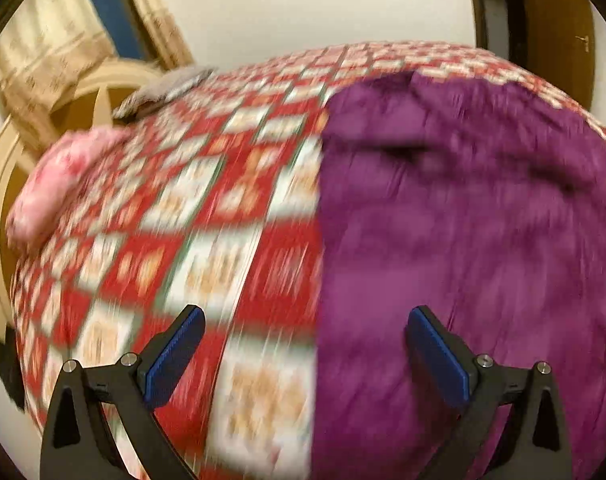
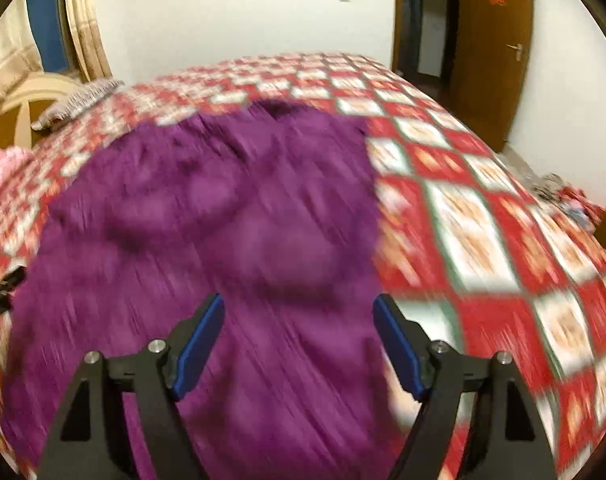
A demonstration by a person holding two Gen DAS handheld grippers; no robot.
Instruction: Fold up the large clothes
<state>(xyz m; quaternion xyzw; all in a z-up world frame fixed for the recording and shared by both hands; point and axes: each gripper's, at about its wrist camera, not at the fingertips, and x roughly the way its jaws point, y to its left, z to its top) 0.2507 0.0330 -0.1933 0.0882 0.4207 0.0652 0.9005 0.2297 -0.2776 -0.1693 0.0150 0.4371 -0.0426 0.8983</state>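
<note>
A large purple garment (image 1: 463,240) lies spread on a bed with a red and white checked cover (image 1: 183,208). In the left wrist view it fills the right half. My left gripper (image 1: 305,320) is open and empty, above the garment's left edge. In the right wrist view the garment (image 2: 207,240) fills the middle and left. My right gripper (image 2: 299,308) is open and empty, above the garment's near right part. Both views are motion-blurred.
A pink bundle (image 1: 51,188) lies at the bed's left side, with a patterned pillow (image 2: 79,100) behind it. Curtains (image 2: 83,20) hang at the far left. A brown door (image 2: 495,60) stands at the far right. Clutter lies on the floor (image 2: 563,196) at right.
</note>
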